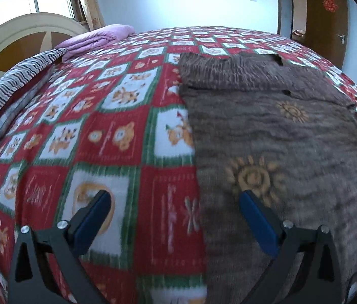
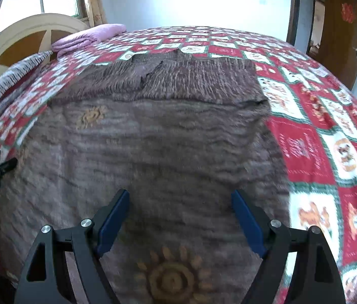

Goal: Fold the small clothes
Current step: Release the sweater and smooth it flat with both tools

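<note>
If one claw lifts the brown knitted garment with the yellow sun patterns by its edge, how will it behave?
The brown knitted garment will probably droop, since it lies limp and wrinkled on the red checked bedspread. Its thick knit suggests some weight. The fuzzy surface looks unlikely to slip from the blue pads.

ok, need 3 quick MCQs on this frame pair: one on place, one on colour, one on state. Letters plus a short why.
1. Where does the brown garment lie?
A. on the patterned bedspread
B. on the floor
C. over the headboard

2. What colour is the folded blanket near the headboard?
A. green
B. purple
C. black

3. How does the right gripper stand?
A. shut on the garment
B. shut, empty
C. open, empty

Key: 1 A, spread flat on the bedspread; 2 B, lilac folds show; 3 C, fingers stand wide apart with only fabric beneath.
</note>
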The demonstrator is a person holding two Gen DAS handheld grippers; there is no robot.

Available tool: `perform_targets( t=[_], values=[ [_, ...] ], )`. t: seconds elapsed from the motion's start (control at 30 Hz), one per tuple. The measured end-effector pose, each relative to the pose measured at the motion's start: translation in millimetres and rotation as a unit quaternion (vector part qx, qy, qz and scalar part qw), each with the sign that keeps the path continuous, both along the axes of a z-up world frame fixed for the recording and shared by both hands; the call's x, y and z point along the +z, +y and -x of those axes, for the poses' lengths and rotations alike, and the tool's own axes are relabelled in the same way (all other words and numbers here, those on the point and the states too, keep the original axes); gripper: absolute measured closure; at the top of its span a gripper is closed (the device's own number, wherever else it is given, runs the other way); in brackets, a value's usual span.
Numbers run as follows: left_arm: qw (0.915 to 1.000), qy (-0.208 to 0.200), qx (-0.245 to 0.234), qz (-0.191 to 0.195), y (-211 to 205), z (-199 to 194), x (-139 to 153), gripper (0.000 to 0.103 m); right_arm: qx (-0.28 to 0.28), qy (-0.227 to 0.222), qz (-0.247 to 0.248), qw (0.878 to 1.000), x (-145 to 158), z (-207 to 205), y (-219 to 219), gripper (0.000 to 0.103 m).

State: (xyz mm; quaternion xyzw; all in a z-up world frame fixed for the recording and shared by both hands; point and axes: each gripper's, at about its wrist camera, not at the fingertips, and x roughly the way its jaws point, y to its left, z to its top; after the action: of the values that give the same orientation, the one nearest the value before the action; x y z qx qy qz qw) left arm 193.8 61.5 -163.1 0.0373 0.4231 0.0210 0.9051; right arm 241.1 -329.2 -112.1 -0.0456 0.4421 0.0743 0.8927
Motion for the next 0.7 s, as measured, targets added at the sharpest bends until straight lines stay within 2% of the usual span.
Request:
perform_targets(
  t=[0.23, 0.47, 0.7],
  values=[
    [0.9999, -0.001, -0.015, 0.004, 1, 30, -1, 0.0, -0.014, 0.001, -0.002, 1.0, 1, 29, -14, 0.02],
    [0.9976, 0.017, -0.057, 0.034, -4, 55, -4, 0.009, -0.029, 0.018, -0.012, 0.999, 4, 52, -28, 0.02],
    [0.9938, 0.02, -0.084, 0.071, 2, 74, -6, 0.031, -0.037, 0.025, -0.018, 0.999, 2, 85, -42, 0.02]
  ],
)
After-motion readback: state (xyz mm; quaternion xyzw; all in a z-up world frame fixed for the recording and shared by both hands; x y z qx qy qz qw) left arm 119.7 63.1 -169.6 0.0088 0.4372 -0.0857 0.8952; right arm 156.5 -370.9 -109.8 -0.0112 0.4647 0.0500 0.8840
